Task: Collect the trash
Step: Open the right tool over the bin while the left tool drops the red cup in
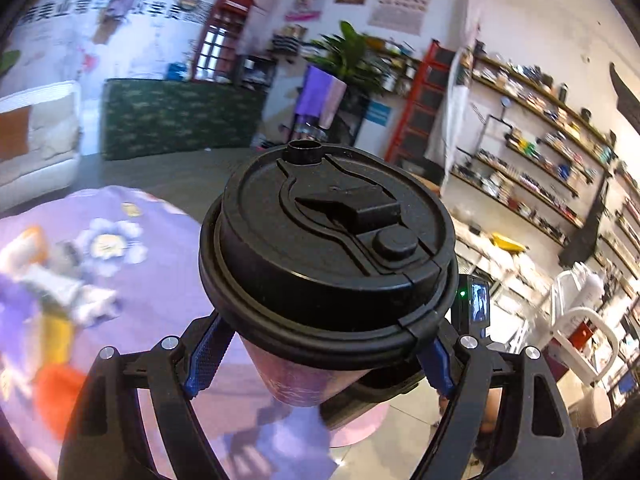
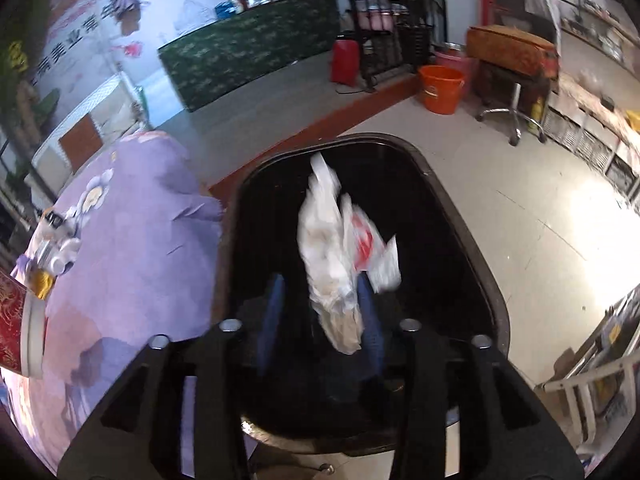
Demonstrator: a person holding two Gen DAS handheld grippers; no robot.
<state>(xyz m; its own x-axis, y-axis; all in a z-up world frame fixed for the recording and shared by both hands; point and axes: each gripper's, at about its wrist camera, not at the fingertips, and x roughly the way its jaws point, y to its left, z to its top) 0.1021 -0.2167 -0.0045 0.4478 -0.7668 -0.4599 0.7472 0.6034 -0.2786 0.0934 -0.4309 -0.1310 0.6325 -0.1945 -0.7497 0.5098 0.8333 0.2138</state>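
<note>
My left gripper [image 1: 320, 364] is shut on a paper cup [image 1: 304, 380] with a black lid [image 1: 328, 248], held upright above the edge of the purple-clothed table [image 1: 152, 280]. My right gripper [image 2: 320, 312] is open directly over a black trash bin [image 2: 472, 240]. A crumpled white wrapper with red print [image 2: 340, 248] is blurred between and beyond the blue fingers [image 2: 272, 312], over the bin's opening; whether it touches a finger I cannot tell.
More litter lies on the purple cloth: bottles, a yellow item and an orange item [image 1: 52, 312], also in the right wrist view [image 2: 52, 256]. A red box [image 2: 12, 320] stands at the table's left. An orange bucket [image 2: 440, 88] and a stool [image 2: 512, 80] stand on the floor beyond.
</note>
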